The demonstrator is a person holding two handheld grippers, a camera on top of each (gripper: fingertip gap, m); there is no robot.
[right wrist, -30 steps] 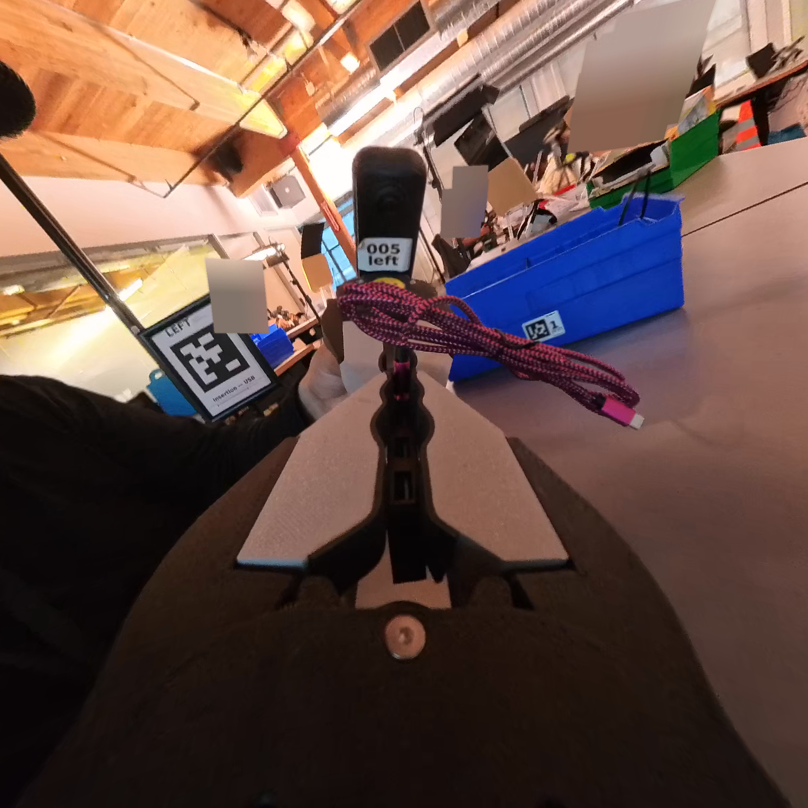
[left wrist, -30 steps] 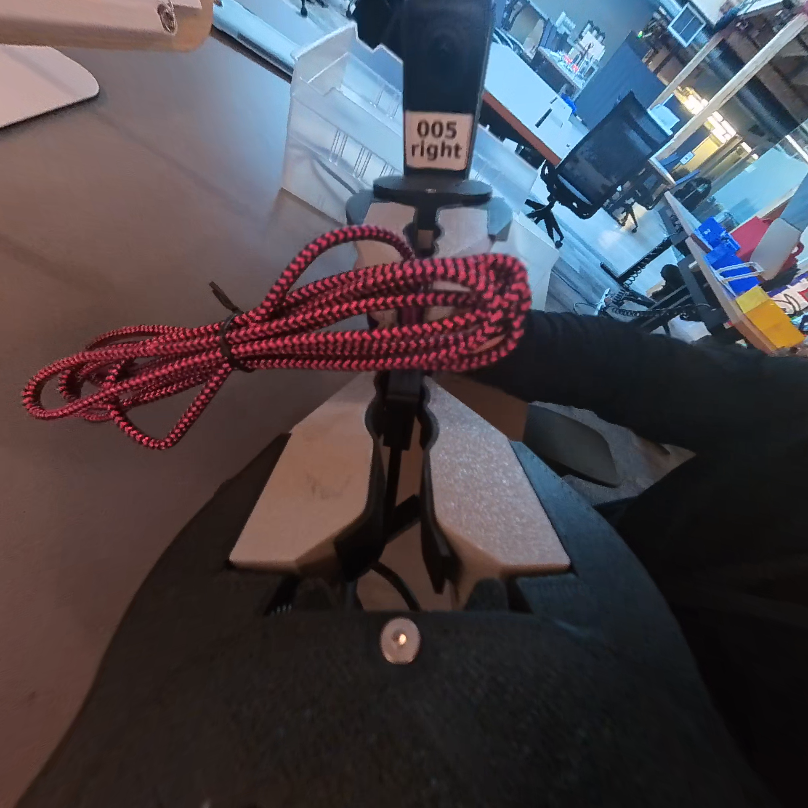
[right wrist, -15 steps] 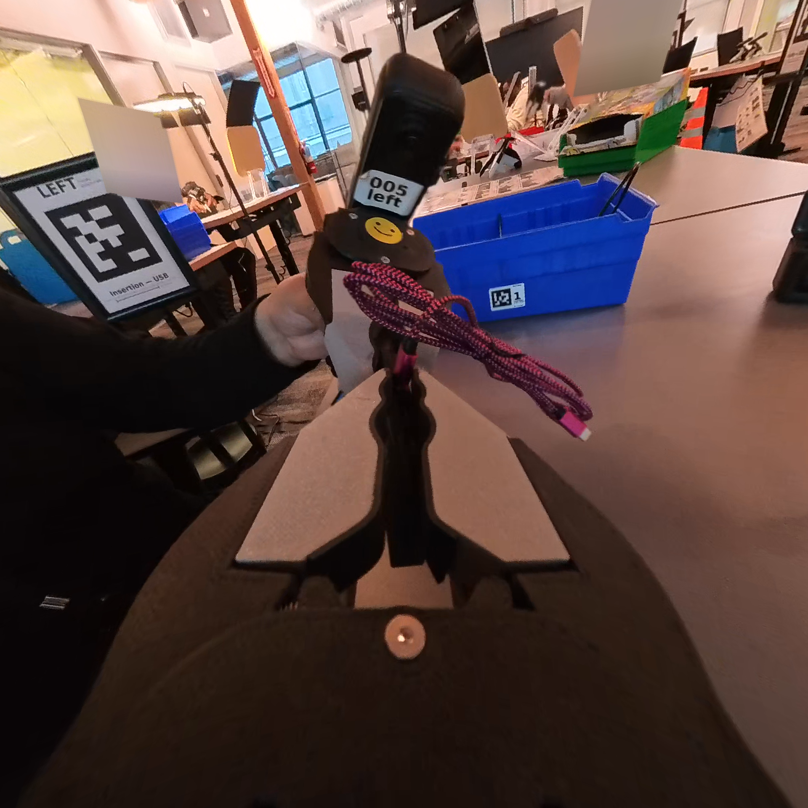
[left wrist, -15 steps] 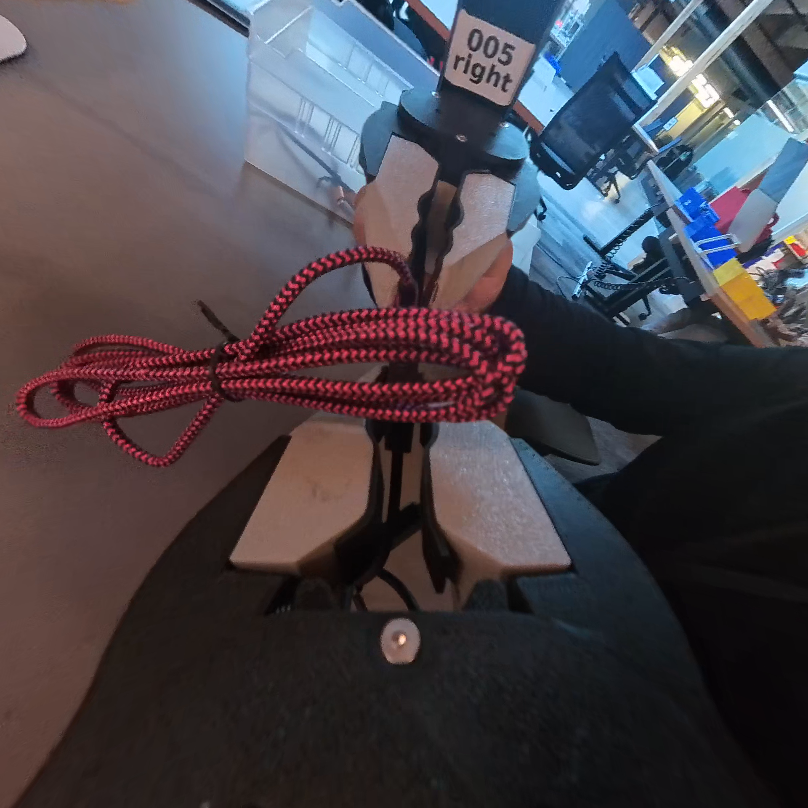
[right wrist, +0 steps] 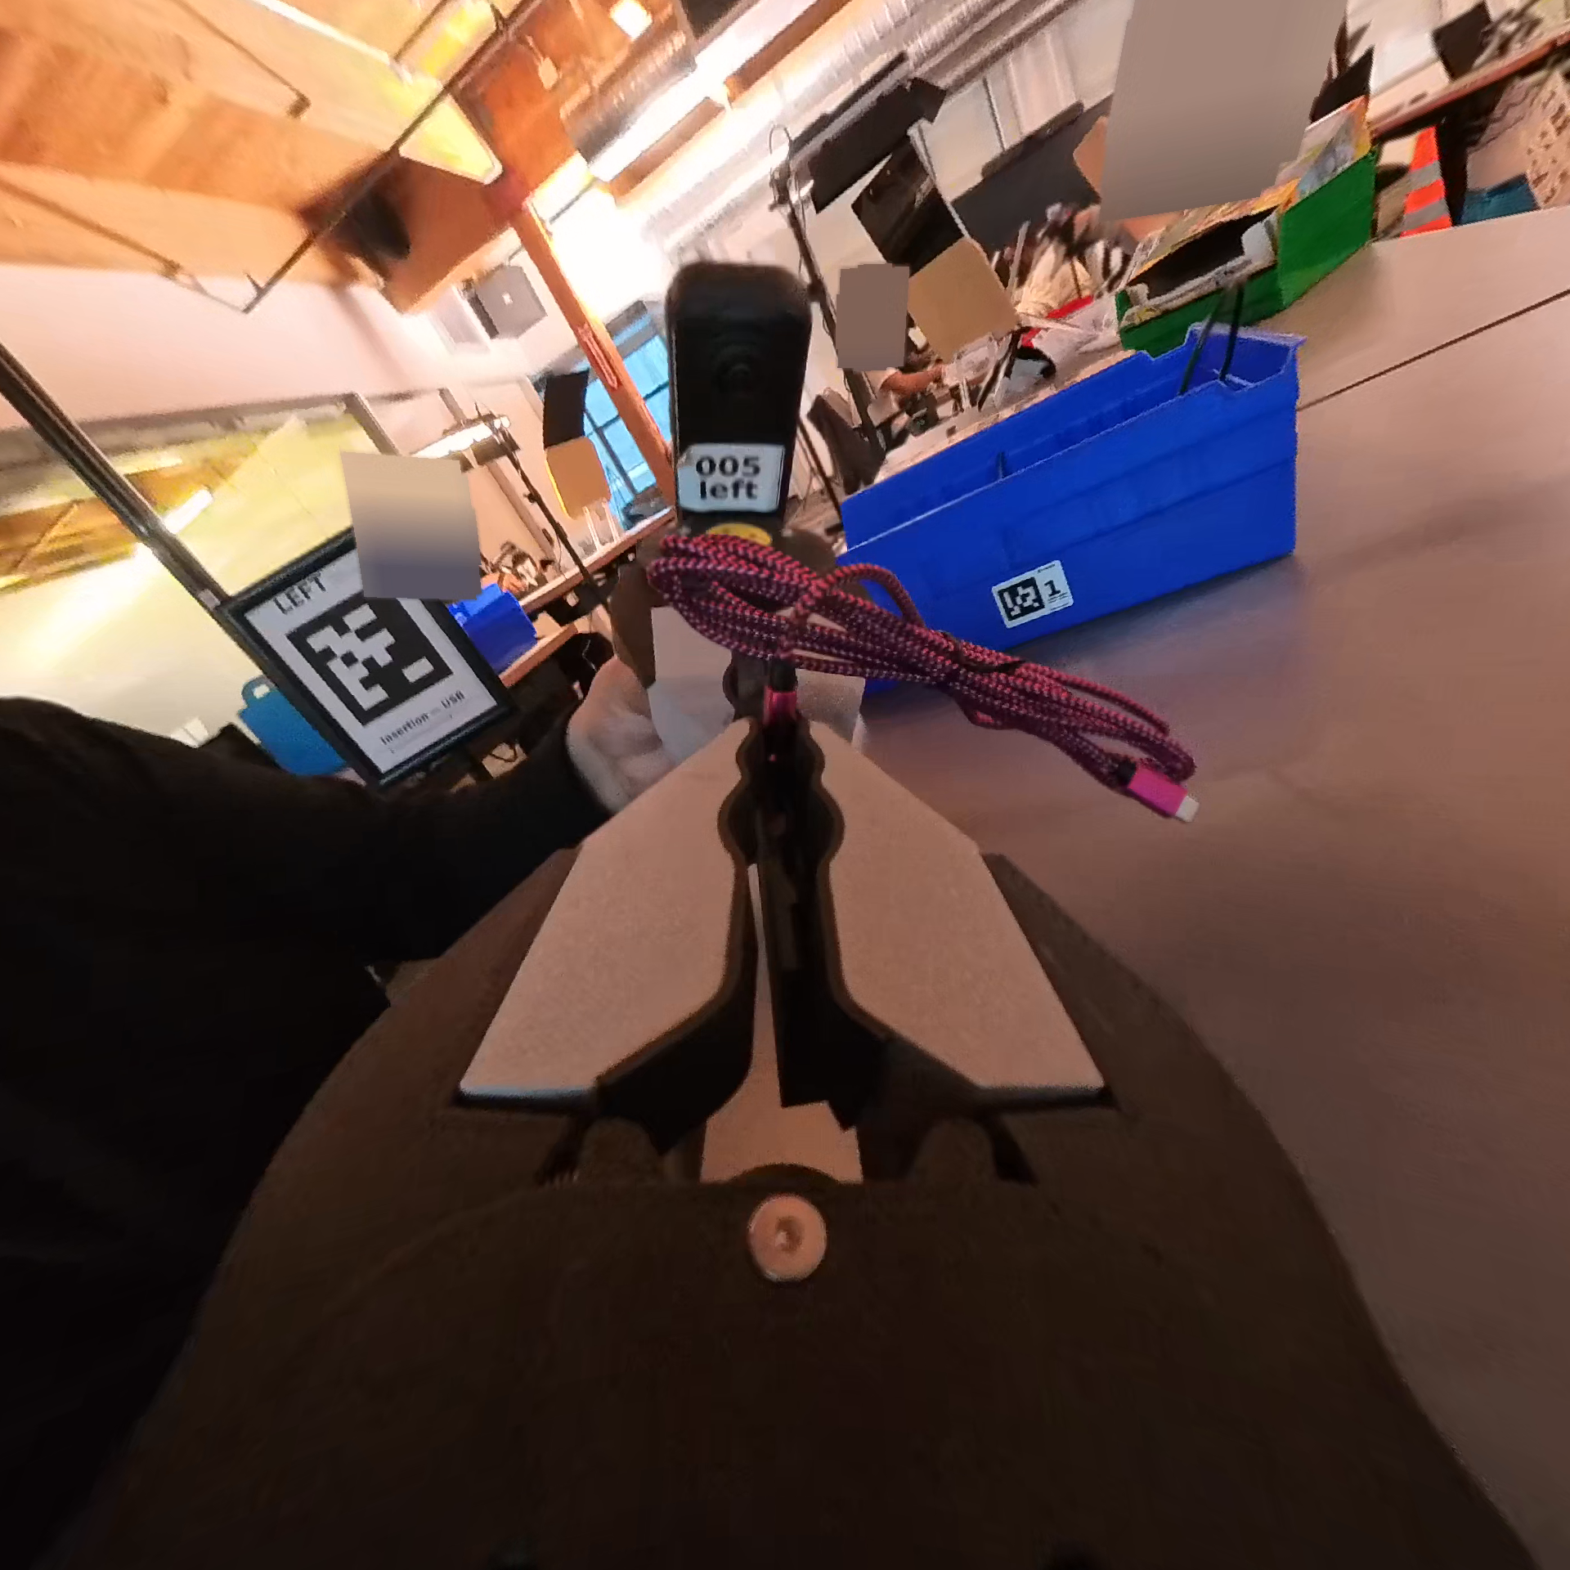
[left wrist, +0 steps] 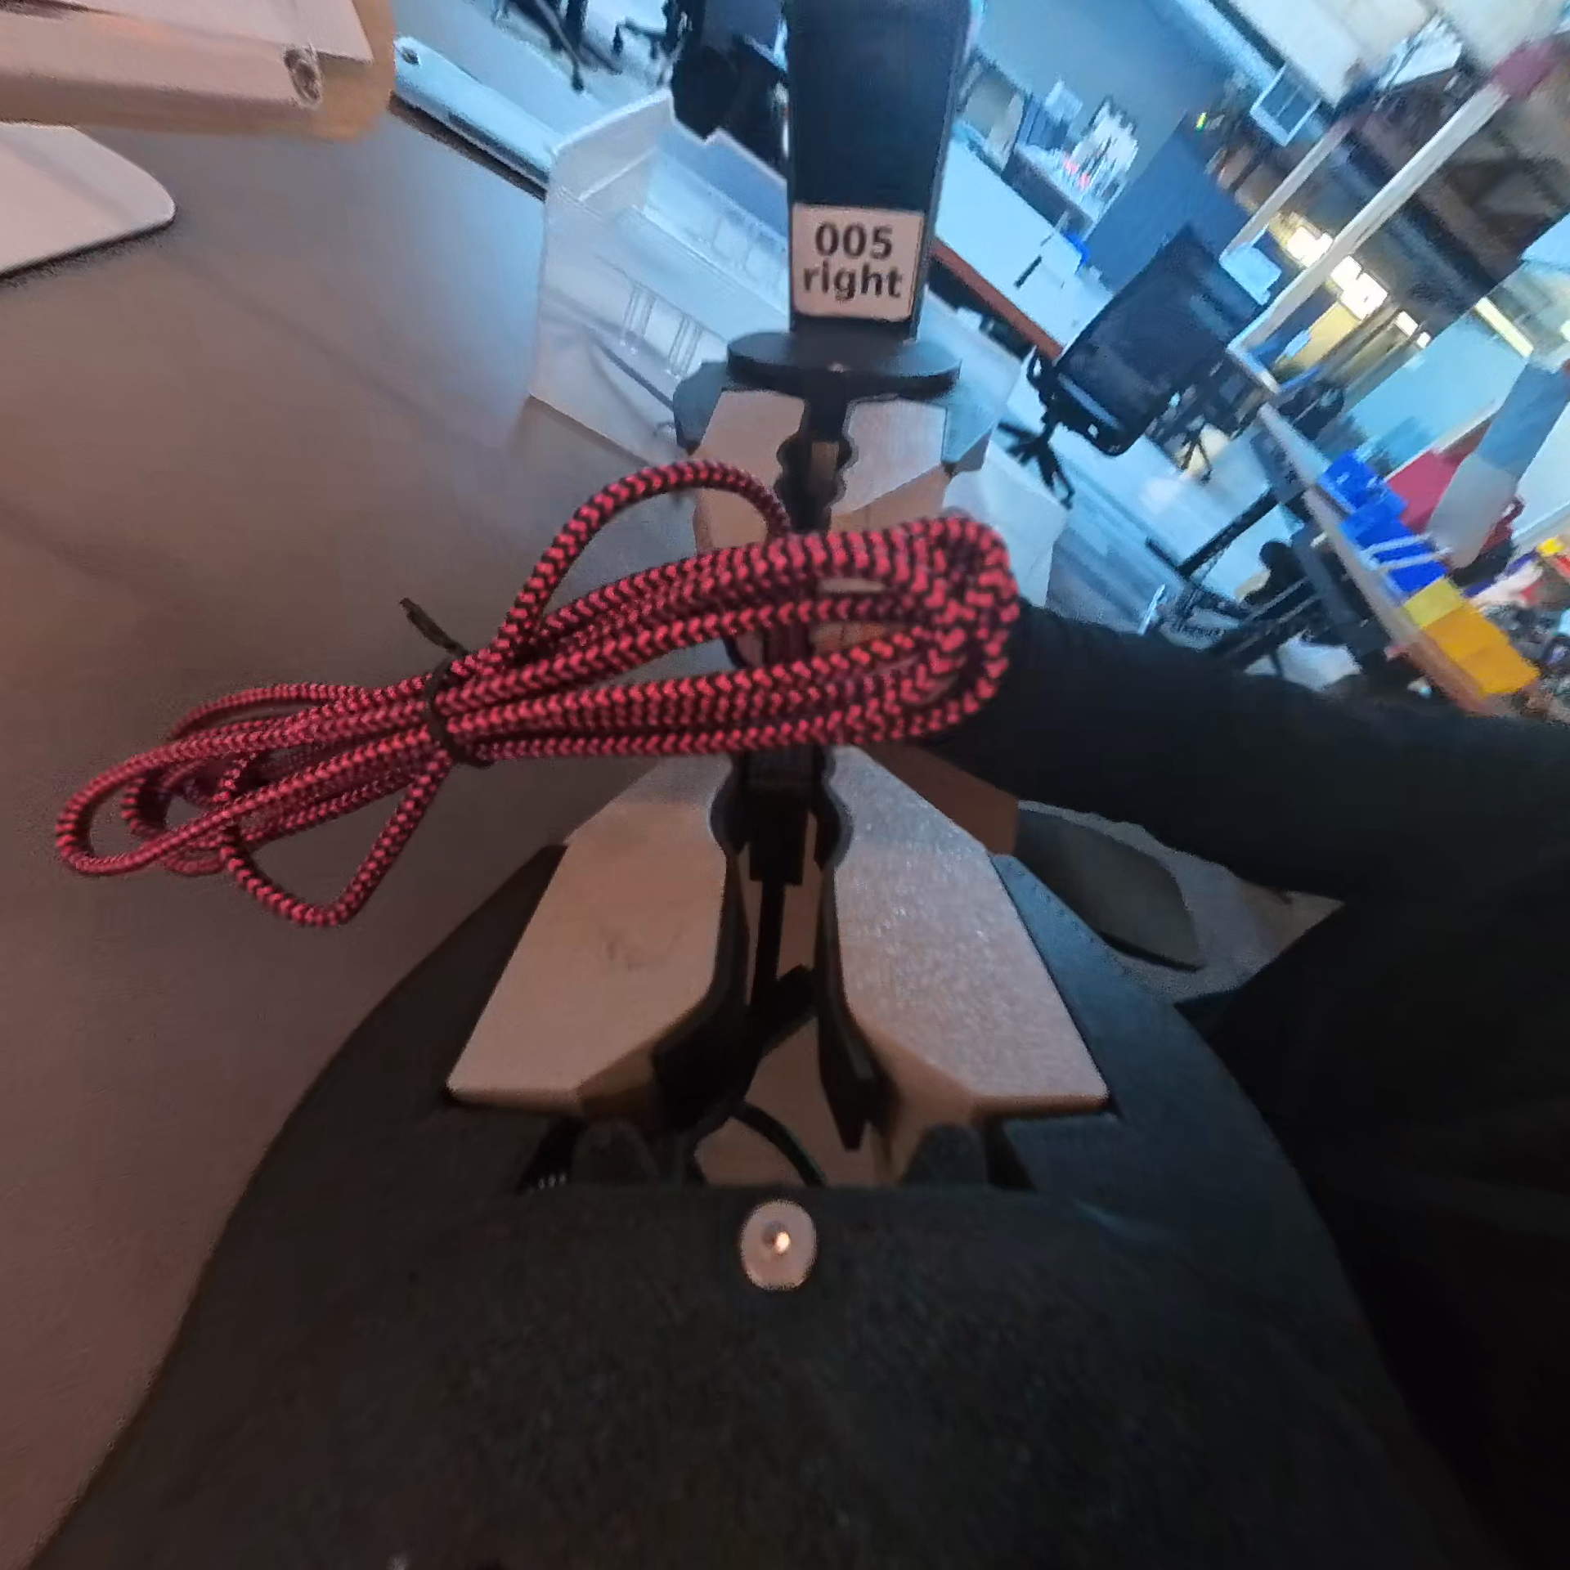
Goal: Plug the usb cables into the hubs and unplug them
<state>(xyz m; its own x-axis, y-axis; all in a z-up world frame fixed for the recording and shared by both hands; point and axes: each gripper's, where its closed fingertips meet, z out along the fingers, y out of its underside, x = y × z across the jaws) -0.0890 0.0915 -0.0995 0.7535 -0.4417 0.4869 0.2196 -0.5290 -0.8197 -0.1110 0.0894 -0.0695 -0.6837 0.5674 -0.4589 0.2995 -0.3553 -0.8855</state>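
Left wrist view: left gripper [left wrist: 777, 837] jaws pinched on black hub [left wrist: 769, 858]; right gripper [right wrist: 777, 786] jaws clamp pink plug [right wrist: 777, 705] meeting it. Braided cable [left wrist: 595, 680] coil hangs beside hub above worktop [left wrist: 212, 510]. Keep plug square, push or pull straight.

Right gripper [right wrist: 777, 748]: closed on pink plug.
Cable [right wrist: 892, 646]: bundled, hanging right.
Bin [right wrist: 1104, 501]: blue, far right.
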